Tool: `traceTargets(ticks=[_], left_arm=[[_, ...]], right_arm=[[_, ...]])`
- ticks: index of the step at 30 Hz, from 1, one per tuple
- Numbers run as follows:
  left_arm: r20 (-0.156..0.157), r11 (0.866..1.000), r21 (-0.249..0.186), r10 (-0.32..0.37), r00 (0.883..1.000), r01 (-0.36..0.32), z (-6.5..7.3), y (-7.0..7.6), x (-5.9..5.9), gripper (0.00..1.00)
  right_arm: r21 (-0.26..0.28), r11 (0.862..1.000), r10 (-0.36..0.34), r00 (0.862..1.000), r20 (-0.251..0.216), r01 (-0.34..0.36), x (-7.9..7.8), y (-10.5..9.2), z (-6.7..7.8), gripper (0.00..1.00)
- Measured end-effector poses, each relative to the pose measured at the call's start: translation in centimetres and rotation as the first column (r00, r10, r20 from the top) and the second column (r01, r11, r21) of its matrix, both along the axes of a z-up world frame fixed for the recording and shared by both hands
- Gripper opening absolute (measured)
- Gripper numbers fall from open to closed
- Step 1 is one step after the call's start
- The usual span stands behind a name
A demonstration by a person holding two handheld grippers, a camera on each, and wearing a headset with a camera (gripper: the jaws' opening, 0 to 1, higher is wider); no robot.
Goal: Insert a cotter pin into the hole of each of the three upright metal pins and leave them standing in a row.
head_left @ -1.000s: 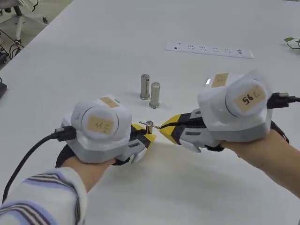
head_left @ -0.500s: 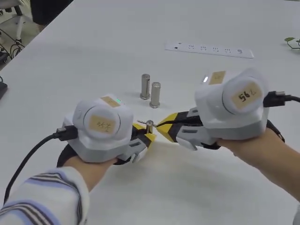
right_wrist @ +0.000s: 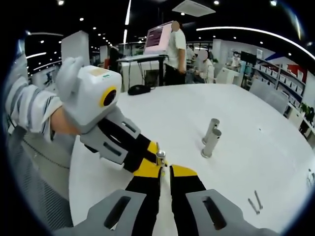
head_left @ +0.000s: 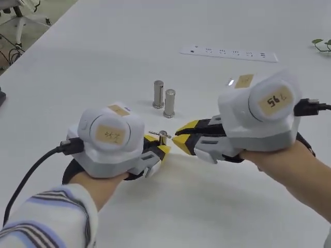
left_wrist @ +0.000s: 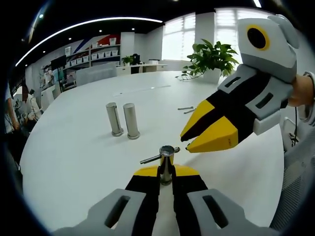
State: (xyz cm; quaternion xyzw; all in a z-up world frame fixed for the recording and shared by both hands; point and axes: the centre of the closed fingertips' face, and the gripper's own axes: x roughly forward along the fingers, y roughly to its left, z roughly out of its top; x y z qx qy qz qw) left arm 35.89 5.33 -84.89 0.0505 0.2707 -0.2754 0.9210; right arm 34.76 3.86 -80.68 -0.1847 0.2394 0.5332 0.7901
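Steel pin (left_wrist: 167,163) stands upright, clamped in my left tool (left_wrist: 166,173), and the cotter pin (left_wrist: 151,158) now sits through its hole. My right tool (left_wrist: 186,142) has released it and drawn back, jaws narrow, empty. Two bare pins (left_wrist: 131,121) on the worktop (left_wrist: 74,147) remain.

Left tongs (left_wrist: 166,173), right tongs (right_wrist: 165,169) yellow-black; metal pin (left_wrist: 167,158) silver.

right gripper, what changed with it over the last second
The right gripper parted its jaws a little and seems to have let go of the cotter pin. The cotter pin sits through the metal pin, poking out slightly further on the far side. The left gripper stayed shut on that metal pin. The two free pins stood unmoved.
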Motion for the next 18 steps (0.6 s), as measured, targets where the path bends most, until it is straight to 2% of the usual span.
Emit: traceTargets(ticks=[5,14,18], left_arm=[[0.002,1.0,0.009,0.002,1.0,-0.002,0.0,0.0,0.0,0.07],[0.005,1.0,0.019,0.007,1.0,-0.007,-0.1,0.0,0.0,0.07],[0.004,1.0,0.022,0.008,1.0,-0.008,-0.1,0.0,0.1,0.07]], right_arm=[[0.017,1.0,-0.027,1.0,0.002,0.026,0.0,-0.6,0.8,0.08],[0.061,0.996,-0.066,0.998,-0.021,0.067,-0.3,-1.5,1.6,0.08],[0.063,0.995,-0.074,0.997,-0.026,0.075,-0.3,-1.8,1.4,0.08]])
